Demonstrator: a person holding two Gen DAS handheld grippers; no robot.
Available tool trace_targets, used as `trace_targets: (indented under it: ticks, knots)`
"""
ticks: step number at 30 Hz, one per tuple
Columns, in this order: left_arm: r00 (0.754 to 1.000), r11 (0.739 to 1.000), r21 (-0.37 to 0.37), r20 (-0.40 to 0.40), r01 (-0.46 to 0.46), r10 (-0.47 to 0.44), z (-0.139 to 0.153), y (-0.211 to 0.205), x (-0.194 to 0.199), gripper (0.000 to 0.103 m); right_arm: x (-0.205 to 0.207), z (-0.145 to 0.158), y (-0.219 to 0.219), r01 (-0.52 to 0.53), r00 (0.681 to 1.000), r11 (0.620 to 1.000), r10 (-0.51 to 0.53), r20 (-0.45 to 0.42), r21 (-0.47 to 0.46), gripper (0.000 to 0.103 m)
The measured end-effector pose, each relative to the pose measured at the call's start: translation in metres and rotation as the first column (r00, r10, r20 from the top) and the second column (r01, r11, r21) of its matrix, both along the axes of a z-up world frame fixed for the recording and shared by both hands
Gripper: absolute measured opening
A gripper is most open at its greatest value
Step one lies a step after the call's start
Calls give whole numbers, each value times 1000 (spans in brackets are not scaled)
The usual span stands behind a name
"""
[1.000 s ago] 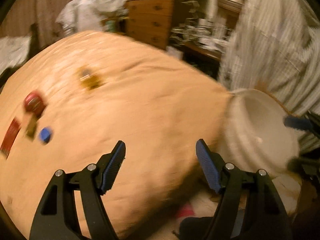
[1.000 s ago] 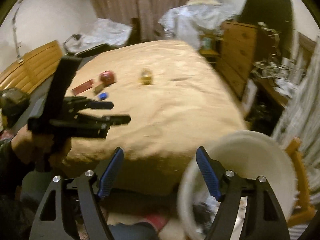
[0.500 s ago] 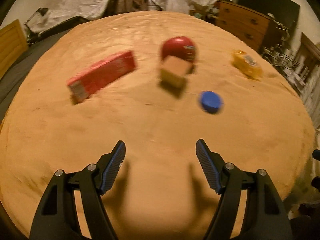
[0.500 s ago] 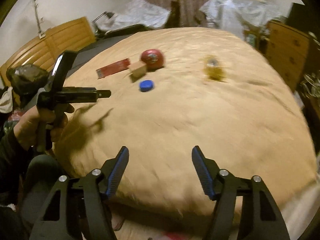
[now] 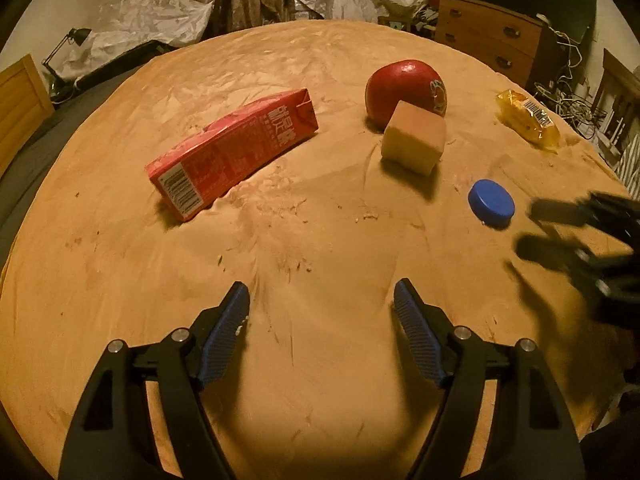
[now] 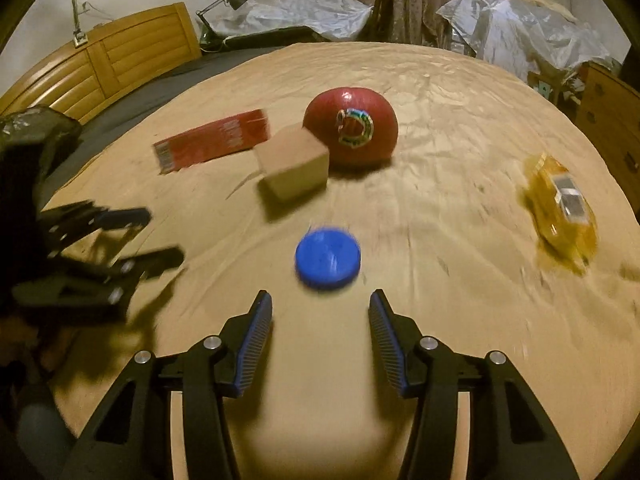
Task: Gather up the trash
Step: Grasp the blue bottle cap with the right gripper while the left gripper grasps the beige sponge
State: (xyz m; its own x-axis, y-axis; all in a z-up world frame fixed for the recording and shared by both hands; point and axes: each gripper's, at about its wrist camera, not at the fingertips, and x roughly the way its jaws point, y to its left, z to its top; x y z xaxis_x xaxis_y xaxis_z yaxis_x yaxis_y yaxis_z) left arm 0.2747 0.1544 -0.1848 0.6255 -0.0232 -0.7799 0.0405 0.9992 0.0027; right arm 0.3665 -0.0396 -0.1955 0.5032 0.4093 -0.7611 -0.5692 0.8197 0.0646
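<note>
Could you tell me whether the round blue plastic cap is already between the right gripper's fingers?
No, the round blue plastic cap lies on the tan bedspread just ahead of the closing right gripper.

Red carton (image 5: 232, 151) is lying flat on its side, barcode end facing the camera. A tan foam block (image 5: 414, 137) is sitting right against the red ball (image 5: 406, 89) behind it. Blue cap (image 5: 491, 203) is lying flat nearby, and the yellow wrapper (image 5: 527, 118) is sitting well off right.

one red carton (image 5: 236, 150), one apple (image 5: 406, 88), one cube (image 5: 414, 138), one blue cap (image 5: 491, 203), one yellow wrapper (image 5: 527, 118)
</note>
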Motion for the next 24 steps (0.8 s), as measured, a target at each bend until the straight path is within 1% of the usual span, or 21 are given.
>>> trace_targets:
  ticks: [2,5,7,8,10,13,16,19,21,24]
  knots:
    - [1000,1000,4,7,7,-7,0,0,2,75,13,-4,10,-8,1000,1000,8,1,-14,53]
    - [1000,1000,6,17,10,-10,0,-1,7,77,21,-8,16,-17,1000,1000,17,6,-24,53]
    - [1000,1000,5,24,10,-10,0,-3,11,78,23,-10,19,-19,1000,999,20,16,-34,49]
    - [1000,1000,4,26,13,-13,1,-4,14,78,24,-11,18,-16,1000,999,17,21,-36,42]
    - [999,1000,4,35,21,-21,3,-8,20,78,23,-11,15,-11,1000,1000,12,16,-26,41]
    - [997,999,-4,62,42,-42,7,-16,30,79,14,-9,0,-7,1000,1000,7,9,-19,41]
    - [993,996,-12,88,85,-83,11,-29,39,80,1,-5,-25,21,1000,1000,-21,3,-14,41]
    - [984,991,-2,116,133,-131,14,-46,46,84,-11,-5,-51,50,999,998,-50,-1,-27,41]
    - [979,987,3,129,161,-160,15,-57,53,85,-19,-6,-64,68,998,997,-68,0,-29,41]
    - [976,985,8,133,172,-171,16,-66,64,85,-26,-4,-79,88,996,996,-88,4,-25,41]
